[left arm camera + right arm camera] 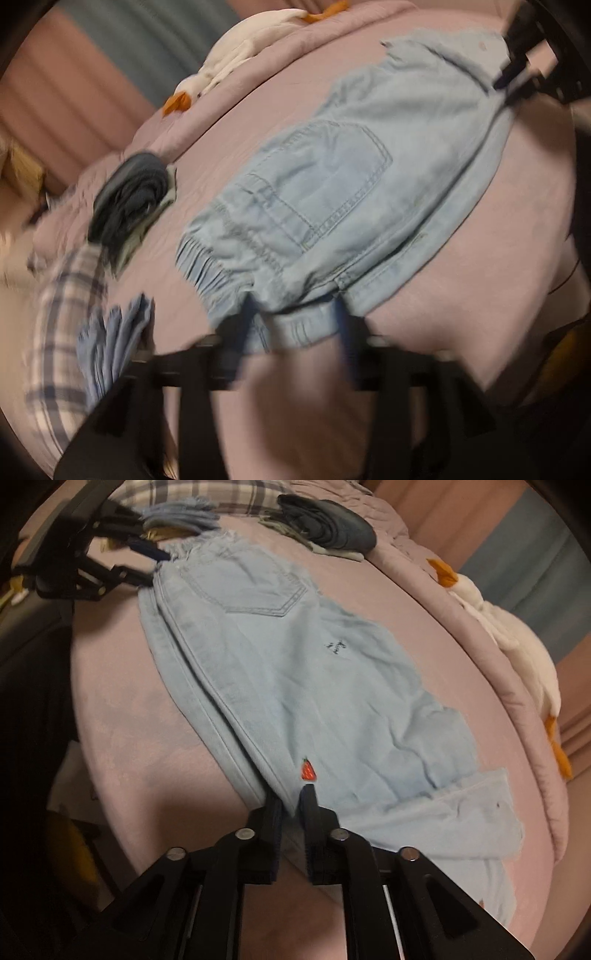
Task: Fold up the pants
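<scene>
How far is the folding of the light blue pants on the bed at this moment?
Done: the pants look folded lengthwise, leg on leg, on the pink bed. In hand: the left gripper holds the waistband, the right gripper pinches the hem end near the strawberry patch. Left: folding them across and, probably, adding them to the folded clothes.

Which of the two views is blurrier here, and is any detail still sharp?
Left wrist view: heavy motion blur smears the left gripper and pants. Right wrist view: much sharper, the right gripper is crisp and the strawberry patch is legible; fisheye bends the bed edges.
</scene>
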`<act>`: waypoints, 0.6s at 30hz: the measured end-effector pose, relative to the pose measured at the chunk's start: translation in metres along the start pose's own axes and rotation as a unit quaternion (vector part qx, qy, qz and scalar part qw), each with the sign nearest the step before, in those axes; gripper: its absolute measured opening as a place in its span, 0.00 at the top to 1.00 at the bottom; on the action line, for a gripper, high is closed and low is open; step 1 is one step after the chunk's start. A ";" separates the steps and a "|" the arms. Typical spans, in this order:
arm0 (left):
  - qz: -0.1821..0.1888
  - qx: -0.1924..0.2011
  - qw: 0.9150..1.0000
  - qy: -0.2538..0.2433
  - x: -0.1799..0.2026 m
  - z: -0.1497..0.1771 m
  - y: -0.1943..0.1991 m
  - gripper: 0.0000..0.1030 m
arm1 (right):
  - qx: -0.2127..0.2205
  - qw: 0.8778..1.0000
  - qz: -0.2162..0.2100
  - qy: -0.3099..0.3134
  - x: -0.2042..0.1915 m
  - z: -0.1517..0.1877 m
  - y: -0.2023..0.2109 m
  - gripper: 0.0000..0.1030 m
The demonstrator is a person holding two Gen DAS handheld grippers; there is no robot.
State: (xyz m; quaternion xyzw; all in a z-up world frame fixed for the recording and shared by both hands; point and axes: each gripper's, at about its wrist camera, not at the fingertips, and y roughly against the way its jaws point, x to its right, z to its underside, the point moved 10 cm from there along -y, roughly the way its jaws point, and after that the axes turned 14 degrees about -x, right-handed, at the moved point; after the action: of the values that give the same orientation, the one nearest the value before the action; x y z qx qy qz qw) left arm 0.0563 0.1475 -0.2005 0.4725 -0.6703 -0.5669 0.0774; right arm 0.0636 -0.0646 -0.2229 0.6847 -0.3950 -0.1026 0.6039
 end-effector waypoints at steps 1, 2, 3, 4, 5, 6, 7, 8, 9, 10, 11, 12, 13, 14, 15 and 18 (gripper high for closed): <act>0.021 0.013 1.000 0.017 -0.002 -0.002 0.011 0.27 | 0.002 1.000 -0.010 -0.008 0.002 0.002 0.005 0.83; 0.044 0.031 0.998 0.034 -0.003 -0.005 0.023 0.24 | 0.007 0.999 -0.028 -0.021 0.006 0.003 0.011 0.75; 0.065 0.045 0.996 0.049 -0.002 -0.010 0.033 0.24 | 0.017 0.998 -0.052 -0.039 0.009 0.004 0.019 0.67; 0.077 0.052 0.994 0.057 -0.001 -0.014 0.039 0.23 | 0.024 0.996 -0.066 -0.048 0.010 0.004 0.024 0.65; 0.091 0.062 0.992 0.068 0.000 -0.021 0.044 0.20 | 0.046 0.992 -0.096 -0.067 0.012 0.000 0.033 0.64; 0.100 0.072 0.989 0.085 0.002 -0.034 0.045 0.20 | 0.059 0.989 -0.112 -0.078 0.010 -0.001 0.039 0.64; 0.108 0.075 0.986 0.099 0.005 -0.045 0.043 0.20 | 0.069 0.986 -0.126 -0.089 0.010 -0.004 0.042 0.64; 0.115 0.075 0.984 0.111 0.009 -0.054 0.039 0.20 | 0.078 0.982 -0.136 -0.109 0.013 -0.012 0.041 0.64; 0.133 0.075 0.979 0.133 0.016 -0.070 0.031 0.20 | 0.082 0.979 -0.136 -0.125 0.016 -0.018 0.038 0.64; 0.145 0.074 0.976 0.143 0.021 -0.078 0.026 0.20 | 0.083 0.976 -0.136 -0.148 0.020 -0.026 0.032 0.64; 0.163 0.071 0.971 0.157 0.029 -0.087 0.019 0.20 | 0.082 0.974 -0.139 -0.158 0.021 -0.030 0.027 0.64; 0.185 0.060 0.966 0.172 0.041 -0.096 0.008 0.20 | 0.079 0.972 -0.144 -0.168 0.019 -0.036 0.020 0.64; 0.193 0.052 0.964 0.173 0.048 -0.098 0.003 0.20 | 0.076 0.972 -0.146 -0.171 0.017 -0.038 0.015 0.64; 0.194 0.033 0.965 0.172 0.060 -0.098 -0.010 0.20 | 0.068 0.972 -0.145 -0.170 0.012 -0.038 0.008 0.64; 0.189 0.015 0.968 0.167 0.068 -0.095 -0.019 0.20 | 0.048 0.975 -0.141 -0.163 0.003 -0.033 -0.005 0.64; 0.156 0.018 0.978 0.135 0.087 -0.088 -0.026 0.20 | 0.053 0.978 -0.126 -0.159 -0.010 -0.019 -0.018 0.64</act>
State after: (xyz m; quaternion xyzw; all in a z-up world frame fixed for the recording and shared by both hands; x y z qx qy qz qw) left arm 0.0795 0.0268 -0.2300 0.4354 -0.7294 -0.4665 0.2467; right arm 0.0760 -0.0444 -0.2377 0.7348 -0.4013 -0.2640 0.4789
